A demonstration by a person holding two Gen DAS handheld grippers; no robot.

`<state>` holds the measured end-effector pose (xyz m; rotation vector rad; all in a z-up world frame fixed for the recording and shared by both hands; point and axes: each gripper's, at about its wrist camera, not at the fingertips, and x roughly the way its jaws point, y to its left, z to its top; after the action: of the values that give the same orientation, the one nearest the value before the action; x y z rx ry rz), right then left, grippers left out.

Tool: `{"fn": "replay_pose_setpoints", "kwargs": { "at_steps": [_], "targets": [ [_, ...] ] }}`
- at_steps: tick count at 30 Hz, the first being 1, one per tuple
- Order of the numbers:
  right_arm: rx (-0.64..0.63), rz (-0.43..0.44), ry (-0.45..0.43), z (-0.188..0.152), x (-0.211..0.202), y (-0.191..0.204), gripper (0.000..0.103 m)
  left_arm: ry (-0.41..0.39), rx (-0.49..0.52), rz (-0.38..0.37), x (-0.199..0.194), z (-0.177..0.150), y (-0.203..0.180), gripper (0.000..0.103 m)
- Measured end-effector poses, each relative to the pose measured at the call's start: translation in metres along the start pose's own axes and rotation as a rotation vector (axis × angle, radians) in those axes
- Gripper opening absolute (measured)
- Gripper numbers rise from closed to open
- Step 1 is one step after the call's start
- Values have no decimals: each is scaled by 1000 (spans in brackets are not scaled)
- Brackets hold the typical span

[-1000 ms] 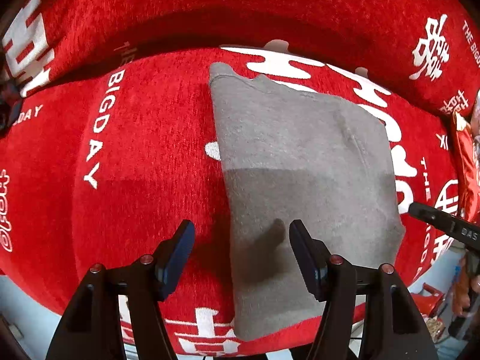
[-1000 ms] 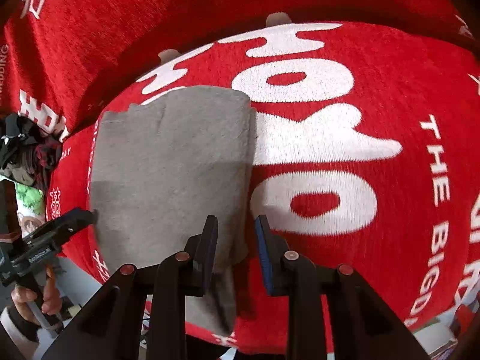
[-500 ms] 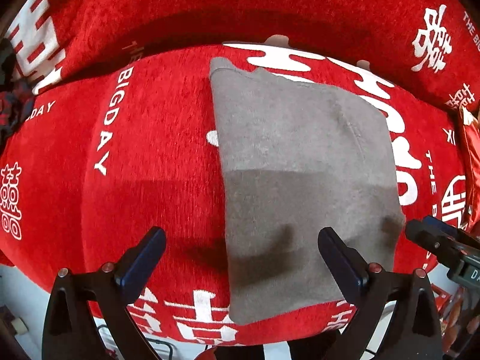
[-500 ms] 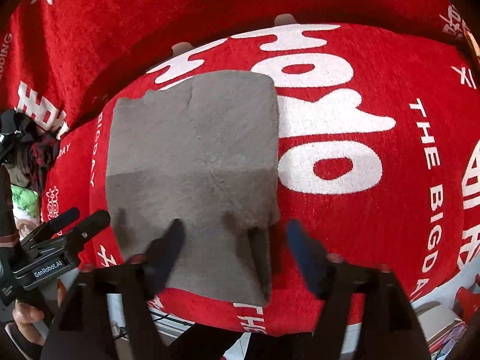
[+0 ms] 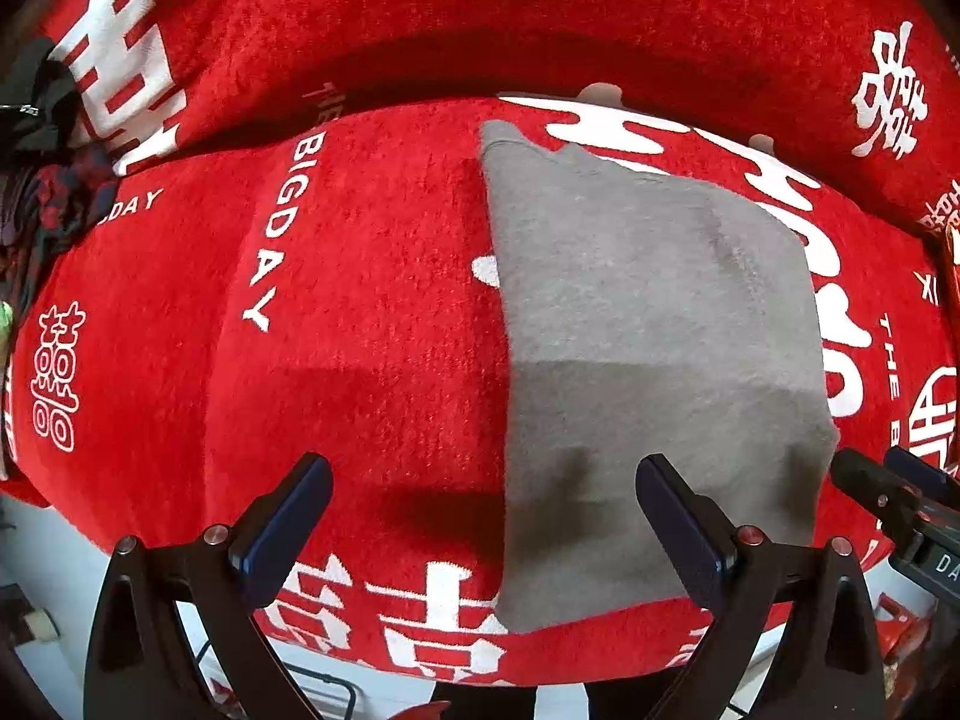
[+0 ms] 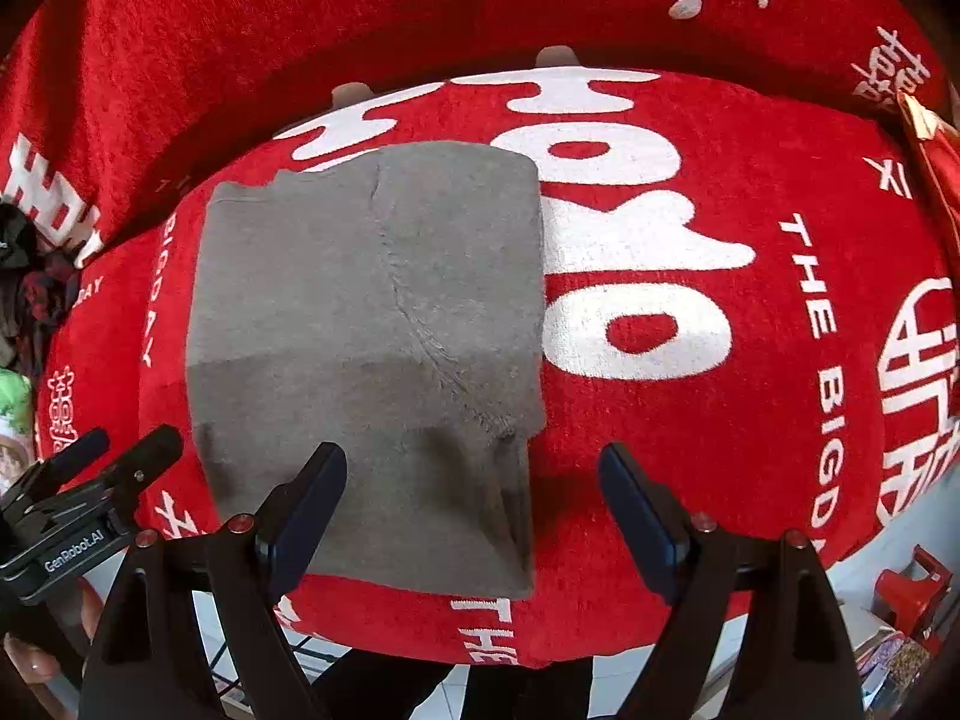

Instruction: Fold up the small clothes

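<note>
A grey knit garment point(image 5: 648, 348) point(image 6: 366, 312) lies folded into a flat rectangle on the red seat cushion point(image 5: 360, 330) point(image 6: 690, 450). My left gripper point(image 5: 483, 495) hangs open above its near left edge, touching nothing. Above the garment's near right corner, my right gripper point(image 6: 474, 483) has its jaws still opening; the cloth lies below them, free of the pads. Each gripper's fingers also show in the other's view: the right fingers point(image 5: 864, 483) at the right edge, the left fingers point(image 6: 144, 450) at lower left.
A red backrest with white lettering point(image 5: 480, 12) rises behind the seat. Dark and patterned clothes point(image 5: 42, 180) are heaped at the left end. Pale floor point(image 6: 930, 516) lies past the cushion's front edge, with a red object point(image 6: 912, 588) at lower right.
Both grippers let go of the garment's near edge, opened wide and rose a little. The near right corner dropped flat onto the cushion.
</note>
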<state>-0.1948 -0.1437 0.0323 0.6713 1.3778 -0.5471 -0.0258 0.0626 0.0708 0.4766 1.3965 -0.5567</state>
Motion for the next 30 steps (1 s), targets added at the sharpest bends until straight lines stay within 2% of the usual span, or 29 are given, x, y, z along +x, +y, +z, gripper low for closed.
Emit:
{"fn": "replay_pose_setpoints", "kwargs": {
  "at_steps": [9, 17, 30],
  "targets": [
    [-8, -79, -16, -5, -4, 8, 88, -9, 46, 31, -6, -3, 1, 101],
    [-19, -95, -26, -6, -5, 16, 88, 9, 38, 21, -7, -4, 4, 101],
    [-35, -120, -36, -6, -9, 25, 88, -8, 56, 61, -10, -5, 5, 101]
  ]
}}
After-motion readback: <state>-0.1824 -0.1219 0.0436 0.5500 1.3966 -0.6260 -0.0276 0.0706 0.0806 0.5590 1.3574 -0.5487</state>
